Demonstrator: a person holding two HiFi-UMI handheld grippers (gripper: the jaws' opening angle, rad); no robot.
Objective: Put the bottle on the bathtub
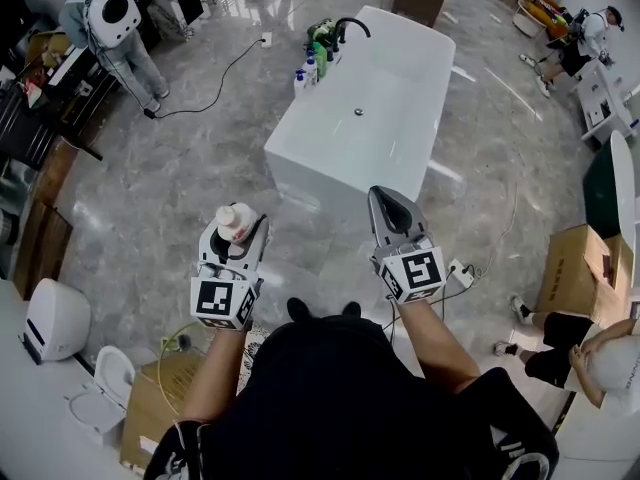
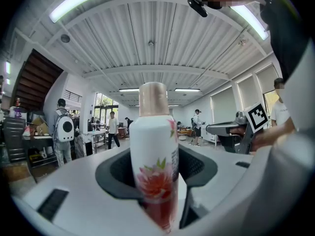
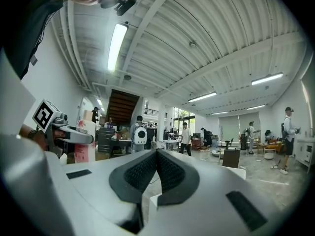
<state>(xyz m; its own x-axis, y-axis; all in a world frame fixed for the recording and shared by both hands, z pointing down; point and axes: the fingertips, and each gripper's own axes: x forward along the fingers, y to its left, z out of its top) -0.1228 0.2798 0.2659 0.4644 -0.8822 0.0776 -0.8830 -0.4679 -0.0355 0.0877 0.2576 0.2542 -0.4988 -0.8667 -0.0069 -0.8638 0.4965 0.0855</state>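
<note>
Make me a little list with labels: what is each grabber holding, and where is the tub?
left gripper: shut on the bottle
bottle look: white, red flower, pale cap, upright
right gripper: shut, nothing in it
bathtub: white, on the floor ahead of both grippers
tub's far corner: small bottles beside a black faucet
task: bottle not yet on the bathtub

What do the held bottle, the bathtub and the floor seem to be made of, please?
The bottle looks like glossy white plastic, smooth, with a printed red flower and pale cap. The bathtub seems glossy white acrylic or ceramic; the look leaves that open. The floor appears polished grey stone or tile, veined and reflecting the lights.
</note>
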